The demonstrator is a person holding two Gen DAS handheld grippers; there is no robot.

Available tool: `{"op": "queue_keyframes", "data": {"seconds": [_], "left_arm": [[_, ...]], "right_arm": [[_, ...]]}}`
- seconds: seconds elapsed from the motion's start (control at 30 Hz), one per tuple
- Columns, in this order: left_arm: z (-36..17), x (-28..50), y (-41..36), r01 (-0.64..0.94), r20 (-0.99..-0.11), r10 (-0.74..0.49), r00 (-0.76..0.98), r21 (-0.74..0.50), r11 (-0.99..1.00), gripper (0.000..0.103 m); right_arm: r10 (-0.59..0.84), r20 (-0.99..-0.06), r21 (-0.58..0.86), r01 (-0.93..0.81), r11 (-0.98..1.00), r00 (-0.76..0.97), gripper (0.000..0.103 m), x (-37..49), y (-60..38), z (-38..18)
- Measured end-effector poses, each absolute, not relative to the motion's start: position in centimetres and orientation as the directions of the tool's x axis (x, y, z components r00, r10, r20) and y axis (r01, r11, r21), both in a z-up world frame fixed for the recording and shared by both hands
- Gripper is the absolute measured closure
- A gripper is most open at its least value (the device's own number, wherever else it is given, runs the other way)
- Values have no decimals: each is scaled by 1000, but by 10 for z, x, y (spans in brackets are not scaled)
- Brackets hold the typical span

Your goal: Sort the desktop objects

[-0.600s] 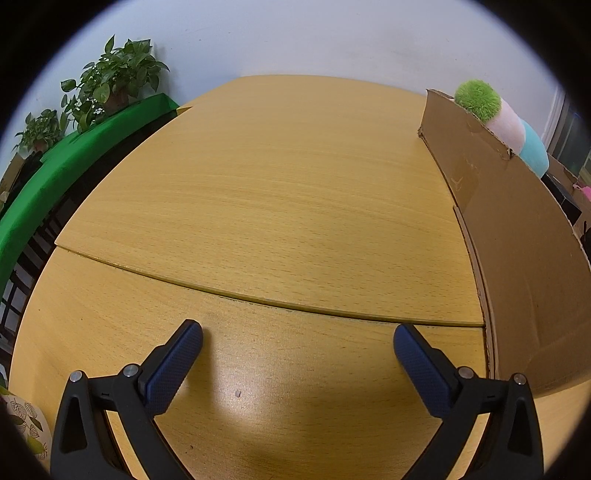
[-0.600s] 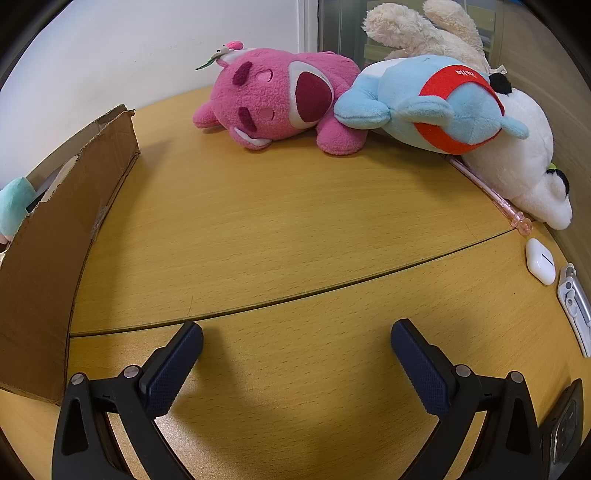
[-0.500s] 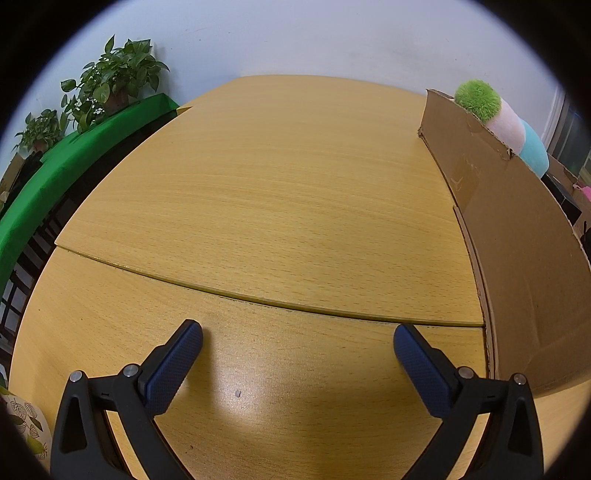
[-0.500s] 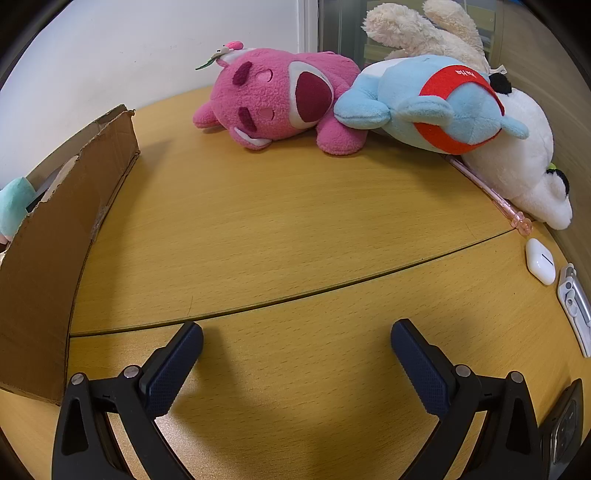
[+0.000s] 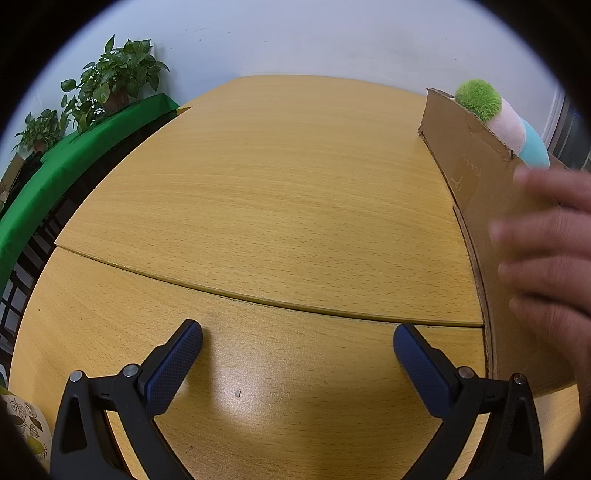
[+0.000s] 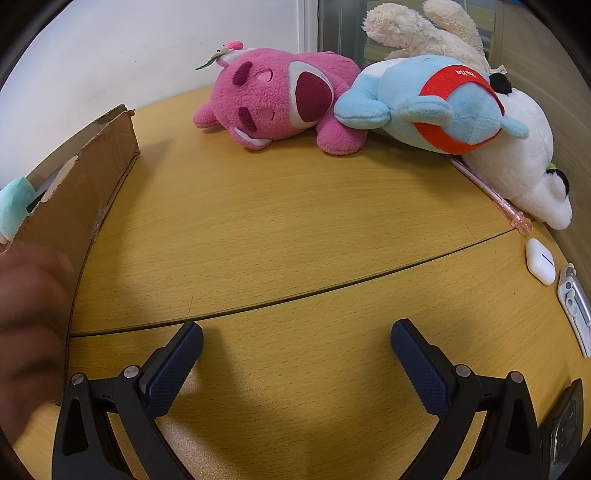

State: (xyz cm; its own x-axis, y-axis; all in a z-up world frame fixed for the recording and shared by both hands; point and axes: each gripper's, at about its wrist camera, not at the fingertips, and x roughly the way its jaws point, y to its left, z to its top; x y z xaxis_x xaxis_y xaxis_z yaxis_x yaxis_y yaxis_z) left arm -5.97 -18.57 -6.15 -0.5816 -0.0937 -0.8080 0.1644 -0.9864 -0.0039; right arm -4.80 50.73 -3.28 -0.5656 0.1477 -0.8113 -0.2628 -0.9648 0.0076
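Observation:
My left gripper (image 5: 297, 349) is open and empty, low over the wooden table (image 5: 273, 206). A cardboard box (image 5: 480, 206) stands to its right with a green, pink and teal plush (image 5: 496, 118) inside. My right gripper (image 6: 295, 347) is open and empty over the table. Beyond it lie a pink plush (image 6: 280, 99), a blue plush with a red band (image 6: 439, 105), a white plush (image 6: 524, 166) and a cream plush (image 6: 417, 29). The box (image 6: 81, 184) also shows at the left in the right wrist view. A blurred bare hand (image 5: 546, 251) is in front of the box, also in the right wrist view (image 6: 29, 325).
A pink pen (image 6: 491, 192), a white earbud case (image 6: 540, 261), a white clip-like object (image 6: 574, 306) and a phone (image 6: 563, 435) lie at the right table edge. Potted plants (image 5: 110, 85) and a green ledge (image 5: 74, 147) stand beyond the table's left edge.
A bare hand has come into both views in front of the cardboard box. Both grippers have stayed still and open.

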Motion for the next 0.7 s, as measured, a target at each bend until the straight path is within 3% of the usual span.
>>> {"op": "queue_keyframes", "data": {"seconds": [0.7], "left_arm": [[-63,-60,-188,164,-808,-94,-581,-3,-986,0]], "right_arm": [[146,-812,8,-260,-966,-565,0,-48,507,-32]]}}
